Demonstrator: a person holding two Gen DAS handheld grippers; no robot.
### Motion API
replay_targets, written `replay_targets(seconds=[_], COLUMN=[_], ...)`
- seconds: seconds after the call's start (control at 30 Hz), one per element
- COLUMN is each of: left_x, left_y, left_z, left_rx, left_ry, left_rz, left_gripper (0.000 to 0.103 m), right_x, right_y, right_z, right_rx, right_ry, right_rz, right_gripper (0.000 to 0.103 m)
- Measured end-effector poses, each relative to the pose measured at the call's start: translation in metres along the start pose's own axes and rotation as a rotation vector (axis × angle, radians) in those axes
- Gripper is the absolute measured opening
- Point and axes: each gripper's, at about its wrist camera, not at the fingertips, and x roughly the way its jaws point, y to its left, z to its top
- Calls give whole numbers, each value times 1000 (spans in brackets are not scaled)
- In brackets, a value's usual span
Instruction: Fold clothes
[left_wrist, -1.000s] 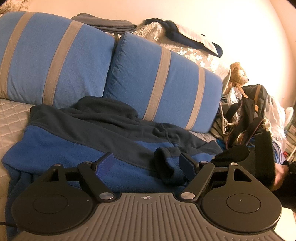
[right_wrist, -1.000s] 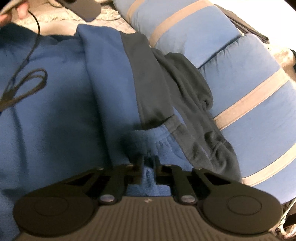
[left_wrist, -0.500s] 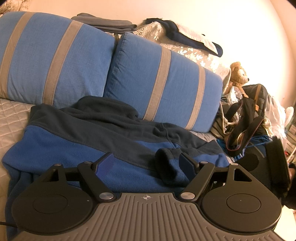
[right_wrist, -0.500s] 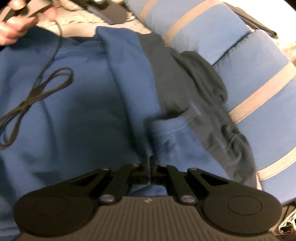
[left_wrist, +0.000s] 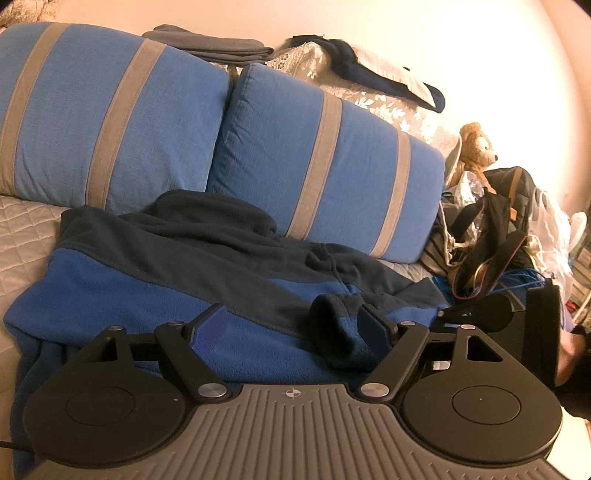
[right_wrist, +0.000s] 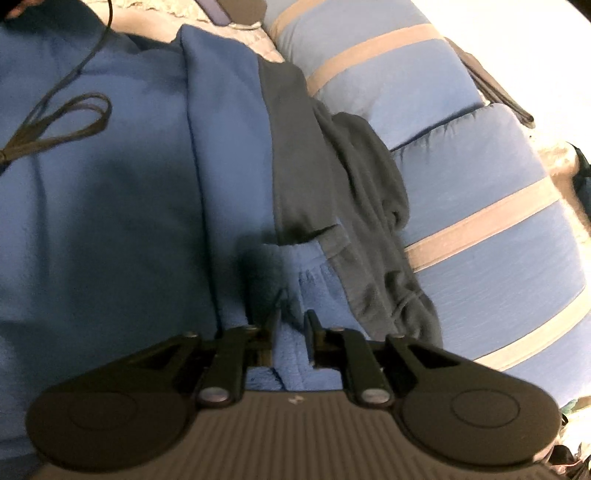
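A blue fleece jacket (left_wrist: 155, 288) with dark navy shoulders and collar lies spread on a quilted sofa seat; it also fills the right wrist view (right_wrist: 110, 206). Its sleeve is folded across the body, with the dark cuff (left_wrist: 332, 325) near the middle. My left gripper (left_wrist: 291, 325) is open and empty just above the jacket, the cuff between its fingers. My right gripper (right_wrist: 291, 325) has its jaws narrowly apart with the blue sleeve fabric (right_wrist: 295, 295) bunched between them; it also shows at the right of the left wrist view (left_wrist: 491, 314).
Two blue cushions with tan stripes (left_wrist: 325, 155) stand behind the jacket. Folded clothes (left_wrist: 210, 44) lie on the sofa back. A teddy bear (left_wrist: 474, 147), bags and cables (left_wrist: 491, 236) crowd the right end. A black looped cable (right_wrist: 55, 125) lies on the jacket.
My right gripper was shut on the sleeve half a second ago; its jaws have now parted slightly and it has shifted back toward the cushions. My left gripper has not moved.
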Motion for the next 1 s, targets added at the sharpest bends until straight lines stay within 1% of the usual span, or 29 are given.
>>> replay_targets(seconds=[0.27, 0.37, 0.47, 0.53, 0.63, 1.0], left_x=[0, 0, 1, 1, 1, 1], left_y=[1, 1, 1, 1, 1, 1], left_z=[0, 0, 0, 0, 0, -1], left_rx=[-1, -1, -2, -1, -1, 0], left_ry=[2, 3, 5, 5, 6, 10], left_rz=[-3, -3, -3, -3, -3, -4], left_gripper=[77, 77, 77, 77, 77, 77], right_x=[9, 9, 8, 9, 11, 9], right_y=[6, 9, 11, 13, 16, -1], right_z=[4, 5, 5, 4, 3, 8], right_rx=[-52, -89, -121, -145, -180, -126], right_ry=[10, 15, 16, 18, 19, 11], right_rz=[-5, -5, -4, -19, -42, -48], right_gripper=[32, 32, 37, 42, 44, 41])
